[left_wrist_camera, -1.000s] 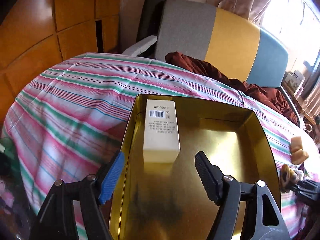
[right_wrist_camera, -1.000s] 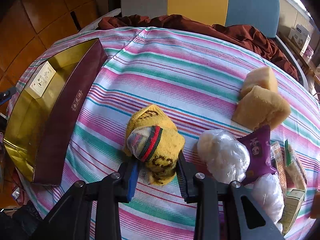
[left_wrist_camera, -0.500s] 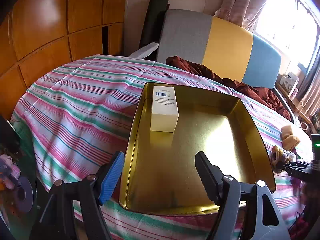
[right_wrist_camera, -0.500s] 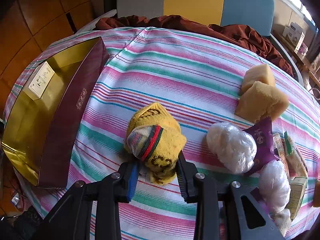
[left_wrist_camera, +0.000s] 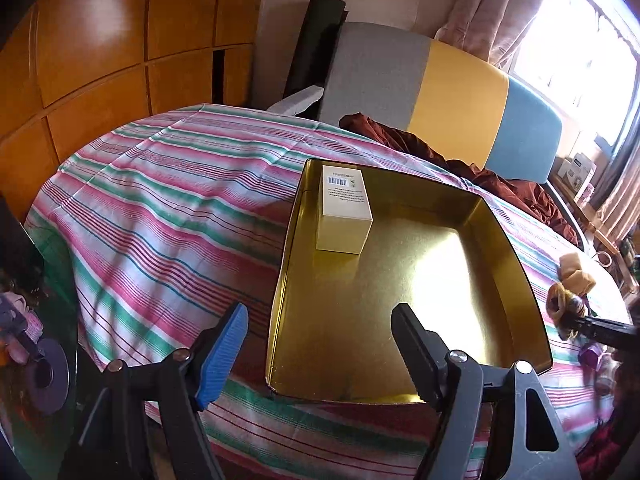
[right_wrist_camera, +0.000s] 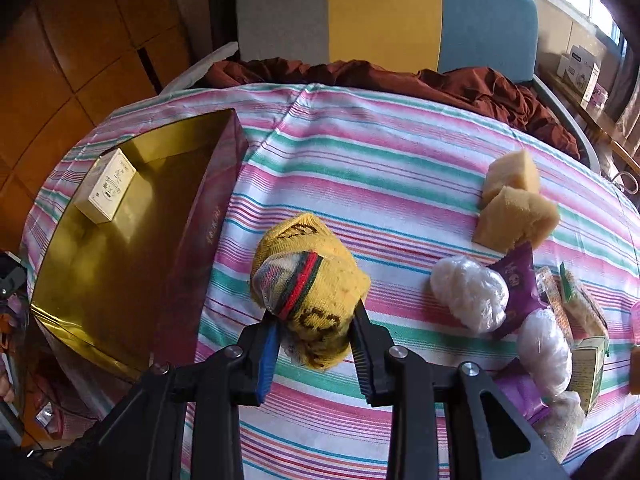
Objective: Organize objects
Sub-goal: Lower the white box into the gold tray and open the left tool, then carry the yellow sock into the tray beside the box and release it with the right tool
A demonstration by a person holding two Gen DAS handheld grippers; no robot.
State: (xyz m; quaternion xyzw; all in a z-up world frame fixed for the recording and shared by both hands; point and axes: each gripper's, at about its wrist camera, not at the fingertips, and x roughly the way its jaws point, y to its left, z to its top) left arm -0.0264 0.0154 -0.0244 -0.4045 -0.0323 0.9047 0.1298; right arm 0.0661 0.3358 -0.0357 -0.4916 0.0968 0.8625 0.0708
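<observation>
From the left wrist view, the tidying looks barely begun; the gold tin sits in the middle of the frame on the striped cloth of the bench, and it holds just one thing, a cream carton lying in its upper left corner against the wall; the rest of the gold floor is bare. The left claw hangs released at the bottom of the frame, its jaws wide apart with nothing between them, one over the cloth and one over the tin's near edge; at the right edge of the frame a small part of the yellow bundle shows, along with the sponges.

From the right wrist view, the right claw is clenched on a rolled yellow sock at lower centre, both pads pressing its sides; I judge the sock is next for the tin, which lies at the left of the frame with the carton in its far corner. Still loose on the cloth at the right are two tan sponges, two white wrapped bundles, purple packets and some small boxes at the edge; so most of the job remains.
</observation>
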